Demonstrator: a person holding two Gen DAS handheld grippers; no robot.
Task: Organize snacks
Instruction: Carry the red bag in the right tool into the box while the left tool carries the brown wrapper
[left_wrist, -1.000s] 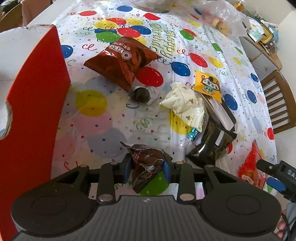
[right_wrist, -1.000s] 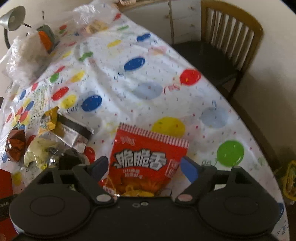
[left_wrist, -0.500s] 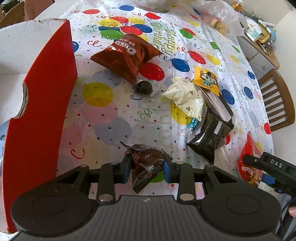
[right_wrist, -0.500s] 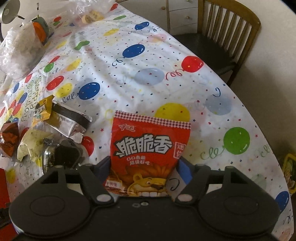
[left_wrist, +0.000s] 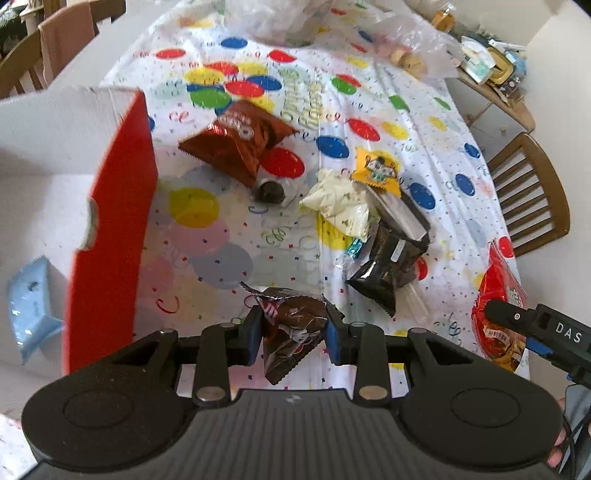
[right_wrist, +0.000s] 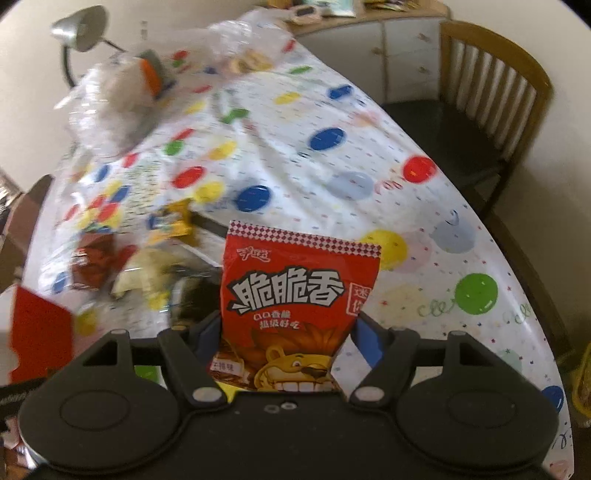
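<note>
My left gripper (left_wrist: 293, 332) is shut on a brown candy packet (left_wrist: 291, 334), held above the table beside a red and white box (left_wrist: 110, 221) on the left. Inside that box lies a light blue packet (left_wrist: 31, 302). My right gripper (right_wrist: 286, 332) is shut on a red snack bag with a lion (right_wrist: 295, 302), lifted upright off the balloon tablecloth (right_wrist: 332, 155). The same red snack bag (left_wrist: 498, 310) and the right gripper's finger (left_wrist: 517, 317) show at the right edge of the left wrist view.
Loose snacks lie mid-table: an Oreo bag (left_wrist: 236, 140), a dark round sweet (left_wrist: 271, 192), a cream wrapper (left_wrist: 340, 203), a yellow packet (left_wrist: 376, 170), a black pouch (left_wrist: 388, 266). Clear plastic bags (right_wrist: 110, 96) sit at the far end. A wooden chair (right_wrist: 491, 85) stands beside the table.
The right gripper closed on the red snack bag and lifted it upright. The left gripper, still holding the brown packet, pulled back and left, bringing the box's inside into view.
</note>
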